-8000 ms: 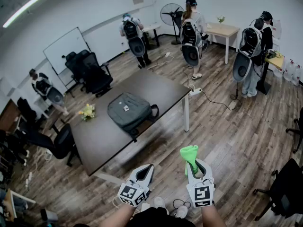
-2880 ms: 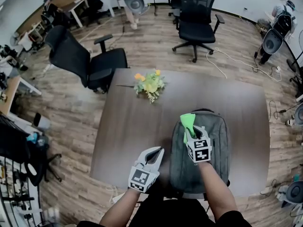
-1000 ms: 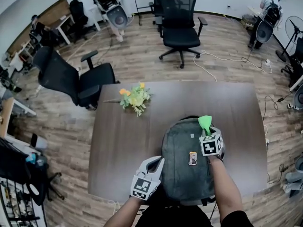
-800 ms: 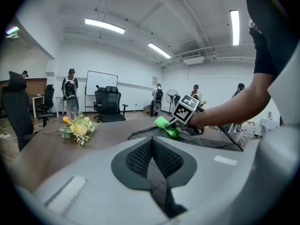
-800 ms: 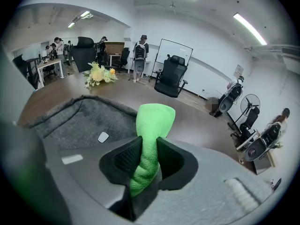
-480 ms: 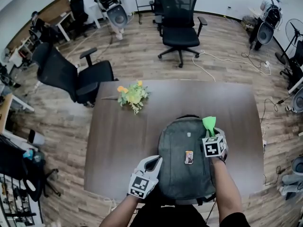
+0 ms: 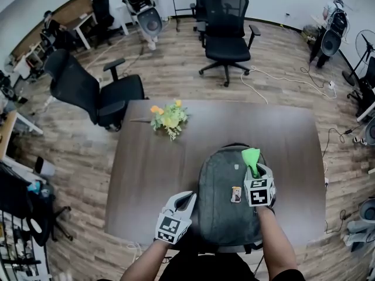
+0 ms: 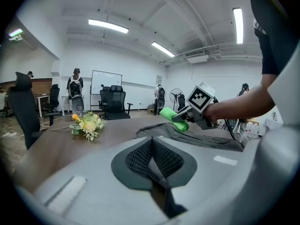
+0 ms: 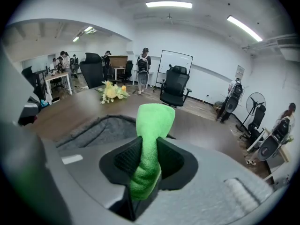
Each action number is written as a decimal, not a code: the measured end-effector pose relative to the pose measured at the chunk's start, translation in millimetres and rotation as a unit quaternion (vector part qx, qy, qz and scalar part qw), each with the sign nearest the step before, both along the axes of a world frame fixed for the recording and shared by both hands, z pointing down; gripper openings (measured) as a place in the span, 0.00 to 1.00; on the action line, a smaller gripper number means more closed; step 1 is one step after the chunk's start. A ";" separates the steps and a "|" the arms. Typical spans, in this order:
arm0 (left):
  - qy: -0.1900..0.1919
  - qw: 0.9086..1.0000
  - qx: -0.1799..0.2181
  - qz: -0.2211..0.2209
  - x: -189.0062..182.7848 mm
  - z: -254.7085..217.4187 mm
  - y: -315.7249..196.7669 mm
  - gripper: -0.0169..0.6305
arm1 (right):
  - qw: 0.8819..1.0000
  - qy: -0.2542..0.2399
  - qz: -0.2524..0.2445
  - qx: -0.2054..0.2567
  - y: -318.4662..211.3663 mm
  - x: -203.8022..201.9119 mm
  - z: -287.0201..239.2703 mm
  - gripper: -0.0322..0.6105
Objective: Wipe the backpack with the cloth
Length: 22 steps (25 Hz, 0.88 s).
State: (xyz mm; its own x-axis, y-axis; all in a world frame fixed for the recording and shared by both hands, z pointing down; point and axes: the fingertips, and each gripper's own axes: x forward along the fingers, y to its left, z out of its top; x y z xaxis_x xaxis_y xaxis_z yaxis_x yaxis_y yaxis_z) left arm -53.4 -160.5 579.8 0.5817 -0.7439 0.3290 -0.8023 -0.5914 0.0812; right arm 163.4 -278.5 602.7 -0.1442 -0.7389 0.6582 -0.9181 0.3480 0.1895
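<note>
1. Table (image 7: 146, 168) first: broad and dark, it carries everything in play, with office chairs (image 7: 225, 22) standing well back on the wood floor.
2. Next, the grey backpack (image 7: 222, 215) lies flat at the table's near side, right in front of the person. Its long axis runs straight away from them, handle end farthest off.
3. A small bunch of yellow flowers (image 7: 168, 117) lies toward the far left, well apart from the backpack and out of the action.
4. The left gripper (image 7: 186, 199) sits just beside the backpack's near left edge, jaws pressed together with nothing between them. Whether it touches the fabric, I can't tell.
5. The right gripper (image 7: 254, 170) is over the backpack's far right part, clamped tight on the cloth. It's the nearer hand to the work, and the front panel spreads below it and to its left.
6. The cloth (image 9: 150, 139), bright green and bunched, pokes out past the jaw tips toward the handle end. My read is that it must tip down onto the fabric and then sweep along that long axis.
7. Smallest, a little charm (image 7: 236, 194) lies on the front panel, just left of the right gripper. It could snag.
</note>
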 end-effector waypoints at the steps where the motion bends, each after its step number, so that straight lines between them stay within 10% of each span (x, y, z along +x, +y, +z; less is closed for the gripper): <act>1: -0.001 1.000 0.000 -0.002 -2.5 -0.2 0.5 0.06 | 1.000 -0.005 -0.009 -0.001 4.9 -11.2 0.4 0.20; 22: 0.008 0.999 -0.019 -0.041 -30.9 15.9 21.3 0.06 | 0.987 -0.106 -0.083 -0.092 51.6 -157.4 53.4 0.20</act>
State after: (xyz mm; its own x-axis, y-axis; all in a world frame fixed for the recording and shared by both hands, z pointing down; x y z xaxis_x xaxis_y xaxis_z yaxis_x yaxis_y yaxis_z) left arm -84.4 -139.2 595.7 0.5257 -0.7762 0.3482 -0.8458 -0.5208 0.1160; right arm 6.0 -226.9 656.1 -0.4014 -0.5639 0.7217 -0.8582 0.5069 -0.0812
